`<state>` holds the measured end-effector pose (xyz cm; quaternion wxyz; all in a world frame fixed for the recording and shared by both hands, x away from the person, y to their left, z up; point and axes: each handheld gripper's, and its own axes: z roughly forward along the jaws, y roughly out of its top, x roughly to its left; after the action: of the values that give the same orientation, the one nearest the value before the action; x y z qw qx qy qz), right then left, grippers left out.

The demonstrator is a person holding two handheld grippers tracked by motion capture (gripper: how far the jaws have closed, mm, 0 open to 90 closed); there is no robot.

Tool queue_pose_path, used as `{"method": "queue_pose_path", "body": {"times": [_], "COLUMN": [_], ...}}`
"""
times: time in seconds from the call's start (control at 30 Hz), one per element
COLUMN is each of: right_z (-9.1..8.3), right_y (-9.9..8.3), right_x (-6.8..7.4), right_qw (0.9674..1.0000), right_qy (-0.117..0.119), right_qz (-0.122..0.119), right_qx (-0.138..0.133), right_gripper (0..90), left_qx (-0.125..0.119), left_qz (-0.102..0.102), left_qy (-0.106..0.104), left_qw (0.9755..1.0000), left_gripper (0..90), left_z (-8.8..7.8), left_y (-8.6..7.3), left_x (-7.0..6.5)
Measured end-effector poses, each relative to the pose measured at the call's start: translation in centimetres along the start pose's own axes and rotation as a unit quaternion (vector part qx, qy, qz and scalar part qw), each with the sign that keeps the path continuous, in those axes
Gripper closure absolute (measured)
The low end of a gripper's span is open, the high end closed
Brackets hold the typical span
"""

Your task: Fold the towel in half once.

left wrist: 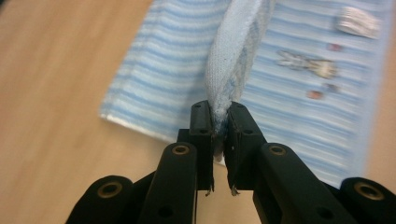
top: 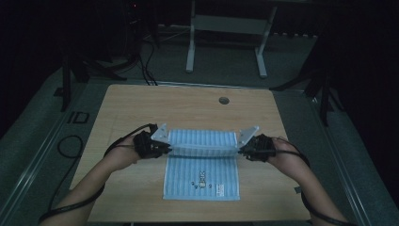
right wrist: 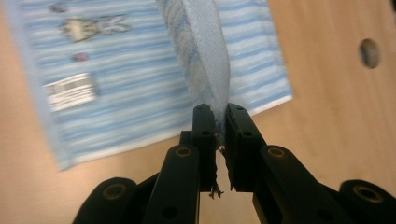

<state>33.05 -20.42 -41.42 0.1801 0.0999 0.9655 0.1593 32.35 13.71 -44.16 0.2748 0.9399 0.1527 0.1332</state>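
Blue-and-white striped terry towel [top: 201,176] lies centre-near on the wooden bench [top: 141,103], far edge lifted and folding toward the near side. Left hand-held gripper [top: 165,147] clenched on its left corner, right hand-held gripper [top: 242,150] clenched on the right corner.

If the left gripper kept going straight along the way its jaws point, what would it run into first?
The left gripper is clamped on the towel's lifted edge, so it would press further into that fold first; beyond, probably the flat towel below, though depth is unclear.
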Motion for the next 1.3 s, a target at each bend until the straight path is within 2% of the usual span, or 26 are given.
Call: {"method": "queue_pose_path", "body": {"times": [0.1, 0.17, 0.2, 0.27, 0.33, 0.43, 0.47, 0.5, 0.53, 0.57, 0.63, 0.67, 0.73, 0.77, 0.83, 0.87, 0.9, 0.97, 1.07, 1.1, 1.2, 1.27, 1.3], "right_z": [0.1, 0.3, 0.6, 1.2, 1.9, 3.4, 3.8, 4.5, 4.5, 4.9, 5.4, 5.3, 4.5, 3.7, 3.4, 3.1, 2.8, 2.5, 2.6, 2.8, 3.5, 4.0, 4.3], "right_y": [-0.8, -1.2, -1.5, -2.1, -2.6, -3.3, -3.4, -3.7, -3.7, -3.8, -4.0, -4.1, -4.2, -4.2, -4.1, -4.1, -4.0, -3.9, -3.6, -3.4, -2.9, -2.5, -2.3], "right_x": [2.6, 3.7, 4.3, 5.5, 6.4, 8.0, 8.4, 9.2, 9.2, 9.6, 10.3, 10.4, 10.1, 9.2, 8.8, 8.3, 7.6, 6.5, 4.1, 3.0, 1.2, 0.0, -0.7], "right_qw": [0.9998, 0.9997, 0.9994, 0.9985, 0.9974, 0.9956, 0.9943, 0.9917, 0.9917, 0.9892, 0.9843, 0.9831, 0.9818, 0.9844, 0.9846, 0.9861, 0.9870, 0.9880, 0.9897, 0.9899, 0.9908, 0.9905, 0.9914], "right_qy": [0.016, 0.022, 0.034, 0.049, 0.070, 0.086, 0.097, 0.117, 0.117, 0.131, 0.154, 0.162, 0.174, 0.163, 0.163, 0.153, 0.146, 0.140, 0.127, 0.124, 0.111, 0.114, 0.109], "right_qz": [-0.006, -0.006, -0.006, -0.015, 0.001, -0.007, -0.004, -0.009, -0.009, -0.011, -0.019, -0.022, -0.012, -0.008, -0.003, -0.005, -0.005, -0.007, -0.001, 0.008, 0.012, 0.012, 0.010], "right_qx": [0.002, 0.007, 0.007, 0.016, 0.013, 0.037, 0.043, 0.054, 0.054, 0.064, 0.083, 0.082, 0.076, 0.064, 0.063, 0.063, 0.066, 0.066, 0.067, 0.069, 0.077, 0.076, 0.073], "right_gripper": [83.0, 83.0, 82.9, 82.8, 82.8, 82.1, 81.4, 75.4, 75.4, 71.4, 65.6, 65.2, 62.5, 62.5, 62.3, 61.6, 60.9, 60.9, 60.9, 60.9, 60.8, 59.4, 59.3], "left_qx": [0.007, 0.009, 0.009, 0.025, 0.039, 0.058, 0.062, 0.069, 0.081, 0.091, 0.101, 0.102, 0.100, 0.100, 0.103, 0.105, 0.103, 0.106, 0.106, 0.108, 0.108, 0.095, 0.092], "left_qz": [0.018, 0.017, 0.019, 0.020, 0.028, 0.031, 0.031, 0.030, 0.024, 0.029, 0.035, 0.034, 0.029, 0.026, 0.025, 0.021, 0.024, 0.013, -0.003, -0.006, -0.017, -0.032, -0.037], "left_qy": [-0.007, -0.020, -0.021, -0.032, -0.035, -0.059, -0.063, -0.068, -0.080, -0.085, -0.090, -0.088, -0.090, -0.094, -0.088, -0.094, -0.091, -0.088, -0.079, -0.080, -0.068, -0.064, -0.063], "left_qw": [0.9998, 0.9996, 0.9996, 0.9990, 0.9982, 0.9961, 0.9956, 0.9948, 0.9932, 0.9918, 0.9902, 0.9903, 0.9905, 0.9901, 0.9904, 0.9898, 0.9902, 0.9904, 0.9912, 0.9909, 0.9917, 0.9928, 0.9930], "left_gripper": [81.4, 81.5, 81.5, 81.4, 80.0, 78.8, 77.3, 69.2, 69.2, 65.2, 55.9, 52.2, 51.5, 50.8, 50.8, 50.8, 50.4, 49.6, 49.6, 49.6, 49.6, 49.6, 49.6], "left_z": [-0.2, -0.2, 0.0, 0.7, 1.4, 2.5, 2.9, 3.1, 3.3, 3.5, 3.4, 3.1, 2.7, 2.4, 2.2, 2.0, 1.9, 1.9, 2.2, 2.3, 2.8, 3.1, 3.2], "left_y": [-0.6, -1.1, -1.5, -2.1, -2.7, -3.4, -3.7, -3.8, -3.9, -4.0, -4.1, -4.1, -4.0, -3.9, -3.7, -3.6, -3.5, -3.3, -2.9, -2.9, -2.7, -2.8, -2.8], "left_x": [-2.2, -3.1, -3.7, -4.6, -5.4, -6.3, -6.5, -6.6, -6.8, -7.0, -7.3, -7.3, -7.1, -6.7, -6.2, -5.7, -5.4, -4.6, -3.1, -2.8, -1.4, -0.1, 0.3]}}
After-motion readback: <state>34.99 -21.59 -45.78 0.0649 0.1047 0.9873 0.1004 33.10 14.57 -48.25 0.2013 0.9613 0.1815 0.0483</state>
